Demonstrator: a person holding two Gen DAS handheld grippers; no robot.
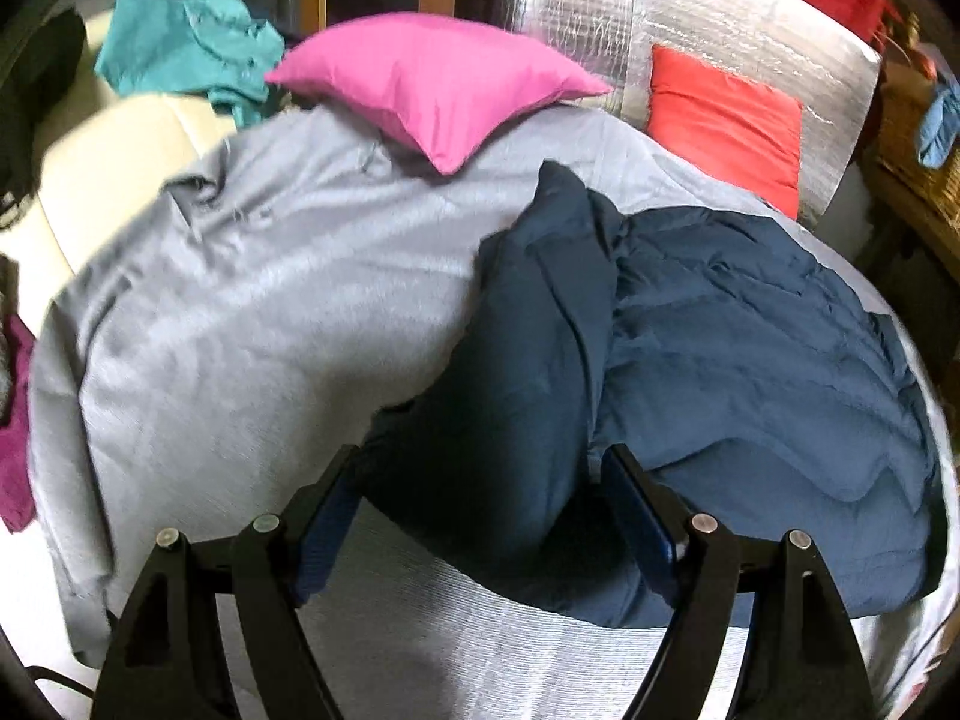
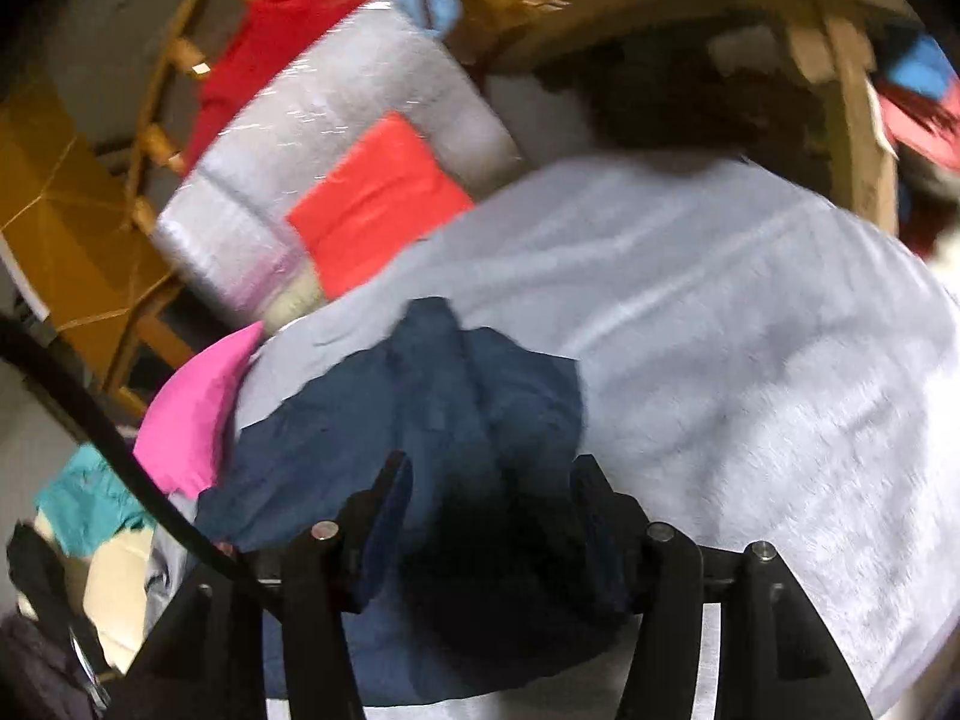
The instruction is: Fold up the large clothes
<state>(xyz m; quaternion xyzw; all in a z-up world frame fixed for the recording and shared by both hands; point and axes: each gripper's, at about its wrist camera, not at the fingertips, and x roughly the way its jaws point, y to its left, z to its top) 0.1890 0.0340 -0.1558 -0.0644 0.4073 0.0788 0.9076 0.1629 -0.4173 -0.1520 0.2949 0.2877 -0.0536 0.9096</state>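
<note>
A navy quilted jacket lies bunched on the grey-covered bed, folding barely begun. The left claw and right claw gape wide, cloth between their fingers ungripped.

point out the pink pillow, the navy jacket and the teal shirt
pink pillow [image 1: 438, 81], left wrist view, middle of its face
navy jacket [image 1: 750, 354], left wrist view, quilted body
teal shirt [image 1: 186, 42], left wrist view, crumpled middle
</note>
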